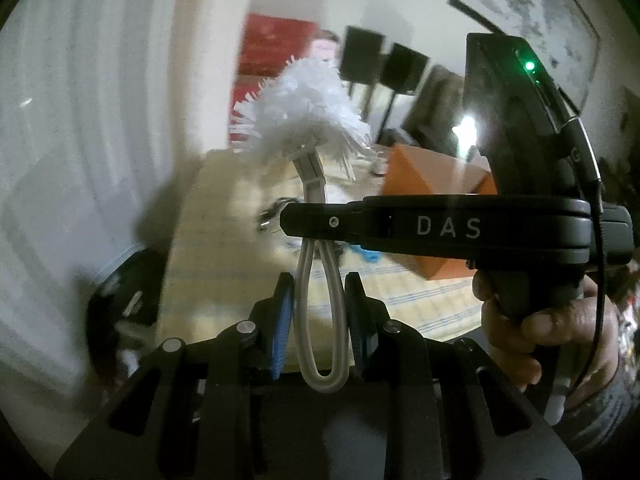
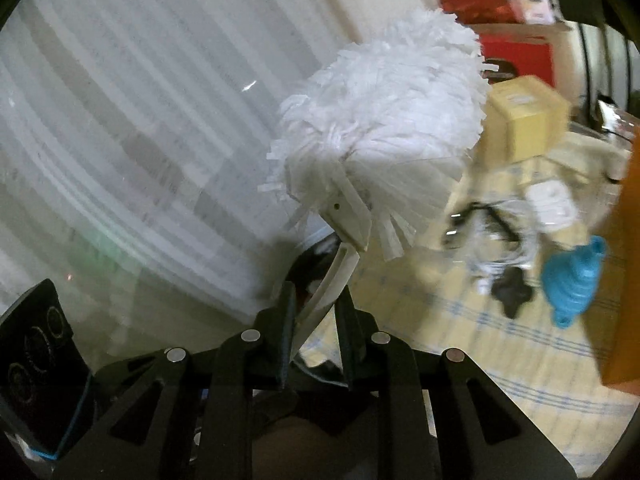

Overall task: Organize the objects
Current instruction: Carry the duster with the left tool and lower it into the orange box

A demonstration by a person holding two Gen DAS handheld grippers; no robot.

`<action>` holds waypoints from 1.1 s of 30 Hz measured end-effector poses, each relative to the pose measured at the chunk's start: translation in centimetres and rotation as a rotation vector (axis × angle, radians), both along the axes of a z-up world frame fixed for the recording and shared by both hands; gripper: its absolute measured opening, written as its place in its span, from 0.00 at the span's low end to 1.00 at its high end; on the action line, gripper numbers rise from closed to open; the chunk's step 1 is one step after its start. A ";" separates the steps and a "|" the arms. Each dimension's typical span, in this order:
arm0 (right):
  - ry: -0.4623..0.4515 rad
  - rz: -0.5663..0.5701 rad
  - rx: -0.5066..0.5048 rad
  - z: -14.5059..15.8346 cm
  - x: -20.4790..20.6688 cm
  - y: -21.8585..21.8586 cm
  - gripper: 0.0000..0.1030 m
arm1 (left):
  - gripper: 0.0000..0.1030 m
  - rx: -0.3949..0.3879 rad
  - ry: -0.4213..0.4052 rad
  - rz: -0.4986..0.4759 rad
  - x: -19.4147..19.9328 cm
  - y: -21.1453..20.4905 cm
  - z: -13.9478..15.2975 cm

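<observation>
Holding a white duster (image 2: 380, 120) in the air above the counter (image 1: 224, 280), both grippers pinching its pale handle at once. Left gripper (image 1: 320, 300) clamping the looped end of the handle (image 1: 320, 320) between its blue pads, loop hanging back toward the camera. Right gripper (image 2: 316, 312) clamping the flat stem just below the fluffy head, as seen from its own camera; in the left view, reaching across from the right side with a hand (image 1: 548, 340) wrapped around its grip. Fluffy head standing clear of everything on the counter, touching nothing.

Judging progress: looking like an early or middle stage, with one item picked up and not yet put anywhere. Still lying loose on the striped cloth of the counter: a blue funnel (image 2: 576, 280), a tangle of black and clear items (image 2: 492, 240), a small white box (image 2: 552, 200), and a yellow box (image 2: 524, 116) toward the far edge. An orange box (image 1: 432, 184) sitting near the right edge, possibly serving as the destination, though not certain from here. Remaining: setting the duster down in its place, then sorting the rest.
</observation>
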State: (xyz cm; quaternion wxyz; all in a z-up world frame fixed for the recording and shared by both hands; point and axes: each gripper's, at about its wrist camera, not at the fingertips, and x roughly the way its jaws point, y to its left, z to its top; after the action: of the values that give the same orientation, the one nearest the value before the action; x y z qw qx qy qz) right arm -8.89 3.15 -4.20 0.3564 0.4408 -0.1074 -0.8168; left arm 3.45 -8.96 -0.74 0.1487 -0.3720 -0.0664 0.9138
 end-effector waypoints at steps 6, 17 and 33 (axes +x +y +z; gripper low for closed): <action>0.007 -0.115 -0.020 1.1 0.5 4.7 0.19 | 0.23 0.009 0.018 -0.108 -1.2 4.8 0.6; -0.005 -0.322 -0.049 1.6 1.7 15.9 0.19 | 0.23 0.035 -0.003 -0.298 -2.8 13.0 1.1; -0.057 -0.580 -0.126 0.1 1.6 26.6 0.19 | 0.23 0.008 -0.097 -0.509 -7.6 22.4 -0.3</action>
State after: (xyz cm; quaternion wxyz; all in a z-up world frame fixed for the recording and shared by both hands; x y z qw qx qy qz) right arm -7.33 29.70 -4.13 0.1318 0.3917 -0.2893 -0.8634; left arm -4.13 13.48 -1.02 0.3721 -0.4194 0.0190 0.8278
